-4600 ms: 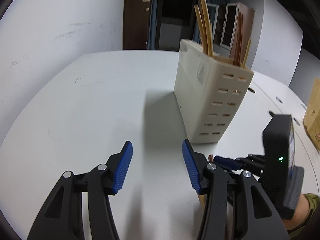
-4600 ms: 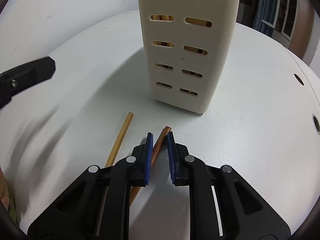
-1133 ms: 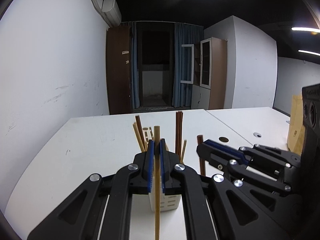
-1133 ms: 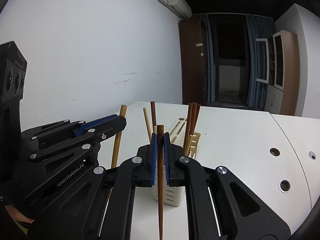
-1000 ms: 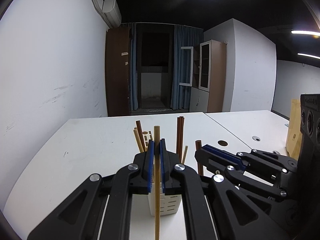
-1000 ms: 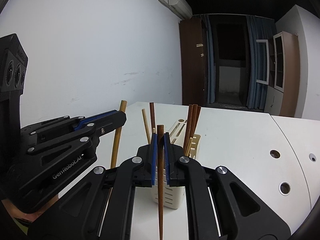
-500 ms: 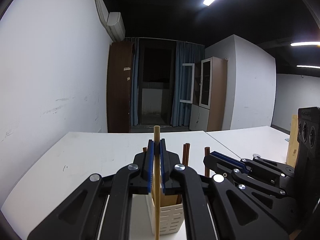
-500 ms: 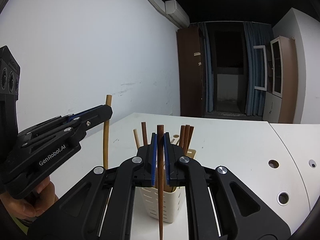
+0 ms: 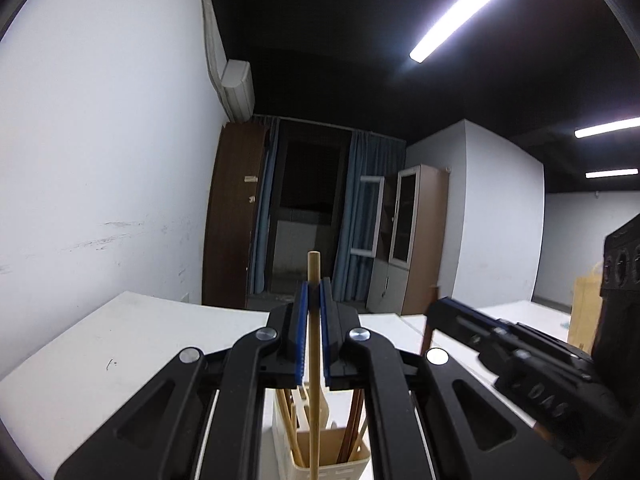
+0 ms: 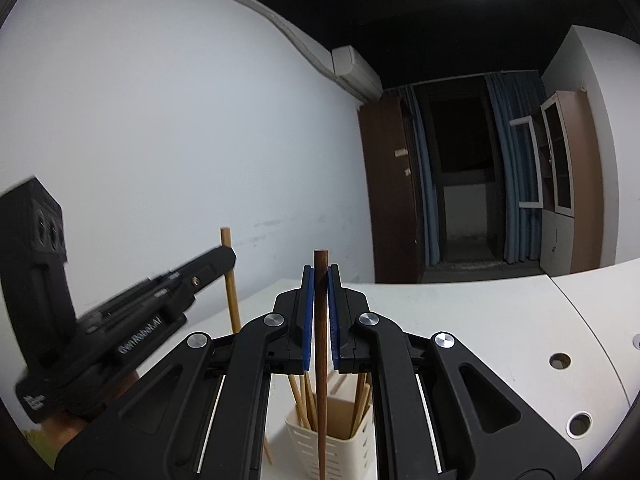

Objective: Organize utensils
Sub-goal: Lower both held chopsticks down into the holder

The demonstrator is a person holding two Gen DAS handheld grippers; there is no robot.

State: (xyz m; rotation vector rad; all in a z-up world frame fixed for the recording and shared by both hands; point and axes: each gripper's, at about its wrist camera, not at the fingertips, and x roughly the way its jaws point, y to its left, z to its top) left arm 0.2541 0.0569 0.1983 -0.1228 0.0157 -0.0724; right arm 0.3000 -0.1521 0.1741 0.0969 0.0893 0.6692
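My left gripper [image 9: 314, 304] is shut on a light wooden chopstick [image 9: 315, 412], held upright over the cream slotted utensil holder [image 9: 332, 466], which holds several chopsticks. My right gripper [image 10: 319, 292] is shut on a dark brown chopstick [image 10: 320, 400], also upright, in front of the same holder [image 10: 340, 454]. The left gripper with its light chopstick [image 10: 231, 292] shows at the left of the right wrist view. The right gripper [image 9: 440, 306] shows at the right of the left wrist view. Both chopsticks' lower tips are out of frame.
The holder stands on a white table [image 9: 120, 344] with round cable holes [image 10: 560, 361] at its right. A white wall is to the left. A brown cabinet [image 10: 390, 184] and dark doorway are behind. A cardboard box [image 9: 584, 316] stands at the far right.
Both grippers have risen and tilted upward with their chopsticks, so the holder sits lower in both views and more ceiling shows. Both stay shut on their chopsticks.
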